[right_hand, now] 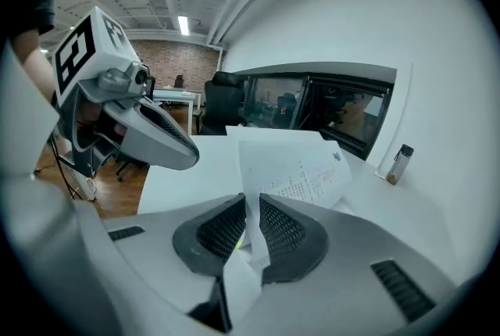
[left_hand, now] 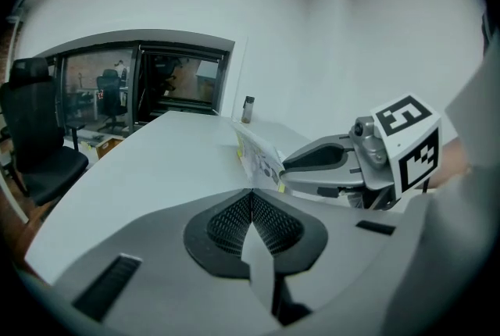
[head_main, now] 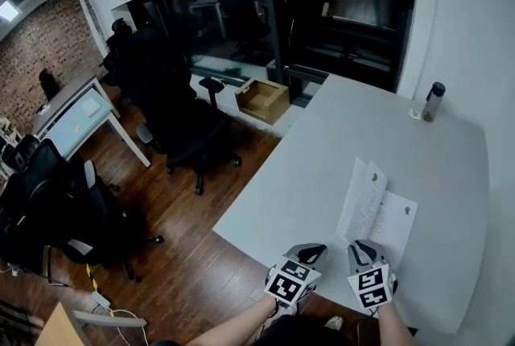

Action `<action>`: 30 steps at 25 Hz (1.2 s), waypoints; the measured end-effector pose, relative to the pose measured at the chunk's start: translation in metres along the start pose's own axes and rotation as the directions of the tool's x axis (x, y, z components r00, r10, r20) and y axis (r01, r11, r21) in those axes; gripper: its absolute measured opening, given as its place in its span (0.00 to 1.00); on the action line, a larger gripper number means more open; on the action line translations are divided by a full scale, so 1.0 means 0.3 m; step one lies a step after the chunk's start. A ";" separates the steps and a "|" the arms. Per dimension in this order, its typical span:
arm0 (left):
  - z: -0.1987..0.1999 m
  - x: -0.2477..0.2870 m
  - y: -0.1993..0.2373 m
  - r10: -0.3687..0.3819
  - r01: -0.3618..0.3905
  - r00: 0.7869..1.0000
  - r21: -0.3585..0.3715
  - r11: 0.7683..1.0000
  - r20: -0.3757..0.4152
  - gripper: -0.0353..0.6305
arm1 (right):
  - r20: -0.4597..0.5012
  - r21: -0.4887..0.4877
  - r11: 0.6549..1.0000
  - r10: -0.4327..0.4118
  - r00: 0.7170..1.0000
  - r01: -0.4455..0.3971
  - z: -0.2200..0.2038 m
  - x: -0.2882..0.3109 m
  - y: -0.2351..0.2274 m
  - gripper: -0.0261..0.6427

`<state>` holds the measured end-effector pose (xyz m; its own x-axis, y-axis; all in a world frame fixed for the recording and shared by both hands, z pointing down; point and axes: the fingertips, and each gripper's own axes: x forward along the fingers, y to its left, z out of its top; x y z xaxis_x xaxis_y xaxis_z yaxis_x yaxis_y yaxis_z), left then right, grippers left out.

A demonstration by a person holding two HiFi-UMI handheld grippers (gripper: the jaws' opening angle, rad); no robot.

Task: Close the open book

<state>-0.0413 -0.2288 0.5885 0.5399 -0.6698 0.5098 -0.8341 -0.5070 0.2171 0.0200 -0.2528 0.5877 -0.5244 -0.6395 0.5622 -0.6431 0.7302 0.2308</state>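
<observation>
An open book [head_main: 393, 225] lies on the white table [head_main: 338, 135] near its front edge, and its left page [head_main: 361, 198] stands lifted. My right gripper [head_main: 367, 249] is at the book's near edge. In the right gripper view its jaws [right_hand: 251, 208] are shut on the lower edge of that printed page [right_hand: 295, 168], which rises between the pads. My left gripper [head_main: 311, 253] hovers just left of the book, off the paper. Its jaws [left_hand: 251, 198] are shut with nothing between them. The raised page [left_hand: 258, 155] and the right gripper [left_hand: 316, 159] show ahead of it.
A dark-capped bottle [head_main: 433, 101] stands at the table's far right corner. Black office chairs [head_main: 181, 123] and a cardboard box [head_main: 262, 99] sit on the wood floor left of the table. The table's front edge runs just under both grippers.
</observation>
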 end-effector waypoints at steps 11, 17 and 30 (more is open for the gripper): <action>0.034 0.082 -0.126 -0.084 0.085 0.996 0.062 0.994 -0.023 0.06 | -0.008 0.215 0.974 -0.067 0.998 0.068 -0.139 -0.103 -0.095 0.12; 0.038 0.116 -0.178 -0.118 0.121 0.992 0.088 0.989 -0.038 0.06 | -0.030 0.316 0.946 -0.058 0.998 0.065 -0.213 -0.115 -0.117 0.12; 0.061 0.179 -0.271 -0.187 0.193 0.981 0.123 0.974 -0.060 0.06 | -0.067 0.488 0.872 -0.005 0.998 0.037 -0.356 -0.153 -0.156 0.17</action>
<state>0.0575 -0.2335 0.5831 0.6782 -0.5297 0.5093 -0.6941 -0.6893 0.2075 0.1339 -0.2320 0.6358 -0.4828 -0.6252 0.6132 -0.8524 0.4960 -0.1655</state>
